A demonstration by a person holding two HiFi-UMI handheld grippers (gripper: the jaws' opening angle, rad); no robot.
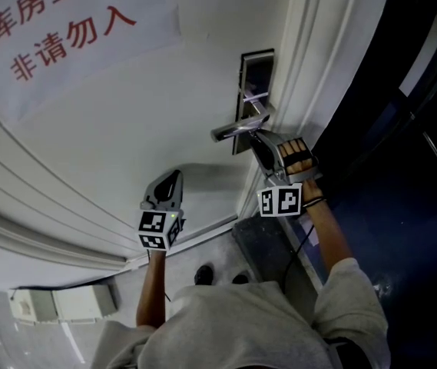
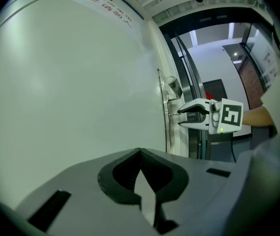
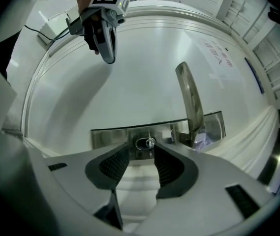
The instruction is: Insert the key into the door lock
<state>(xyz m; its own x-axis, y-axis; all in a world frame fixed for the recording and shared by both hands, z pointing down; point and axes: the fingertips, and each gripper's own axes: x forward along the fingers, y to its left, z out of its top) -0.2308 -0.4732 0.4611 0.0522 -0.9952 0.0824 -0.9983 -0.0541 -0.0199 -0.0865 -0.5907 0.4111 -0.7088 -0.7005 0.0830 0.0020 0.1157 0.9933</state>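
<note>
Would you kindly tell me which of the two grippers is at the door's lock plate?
The right gripper: its open jaws sit at the lock plate below the lever handle. The left gripper, jaws together, faces bare door.

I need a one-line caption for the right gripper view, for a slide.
Right gripper, jaws open, faces the door lock plate; the key appears seated in it.

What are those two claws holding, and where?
Nothing. The right gripper stands open by the key in the lock; the left gripper is shut, empty.
</note>
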